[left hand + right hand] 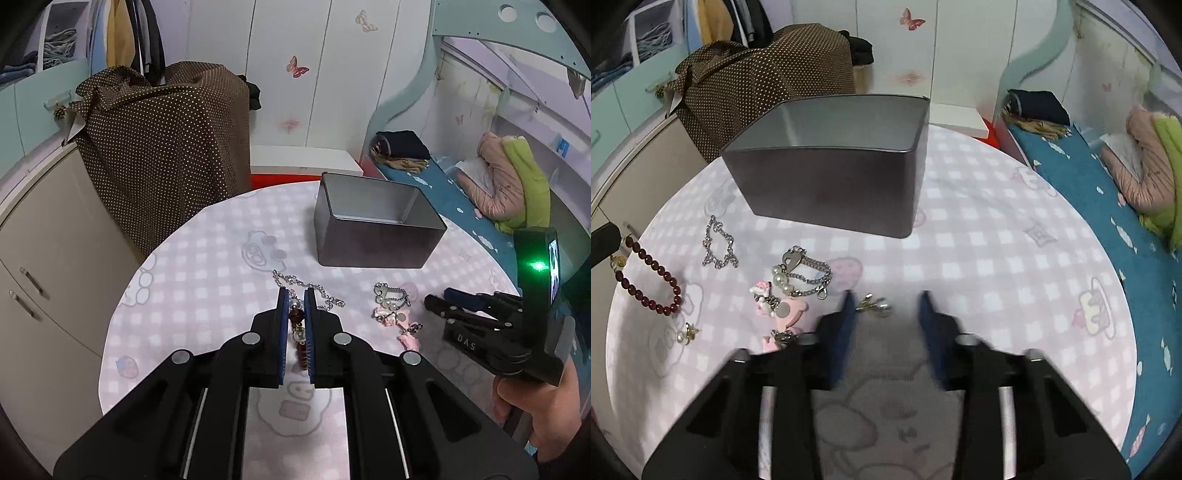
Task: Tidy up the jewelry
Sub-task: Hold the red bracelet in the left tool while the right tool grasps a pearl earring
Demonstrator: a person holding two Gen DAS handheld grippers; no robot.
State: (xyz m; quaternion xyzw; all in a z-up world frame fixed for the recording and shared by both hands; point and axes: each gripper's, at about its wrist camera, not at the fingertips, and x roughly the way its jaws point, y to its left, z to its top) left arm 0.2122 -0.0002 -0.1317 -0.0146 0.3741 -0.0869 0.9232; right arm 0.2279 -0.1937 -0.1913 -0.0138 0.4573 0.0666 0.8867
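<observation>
My left gripper [296,295] is shut on a dark red bead bracelet [300,332], raised a little above the table. In the right wrist view that bracelet [646,280] droops from the left gripper at the left edge. My right gripper [886,295] is blurred and hovers low over a pearl earring [879,307], which lies between its fingertips, close to the left one. The jaws stand apart and the pads do not touch it. A grey metal tin [827,184] stands open behind.
On the pink checked tablecloth [997,258] lie a silver chain [718,240], a pearl-and-chain bracelet [801,273], a pink charm [783,310] and a second pearl earring [687,332]. A bed [1108,206] is on the right and a cloth-covered cabinet [166,155] at the back left.
</observation>
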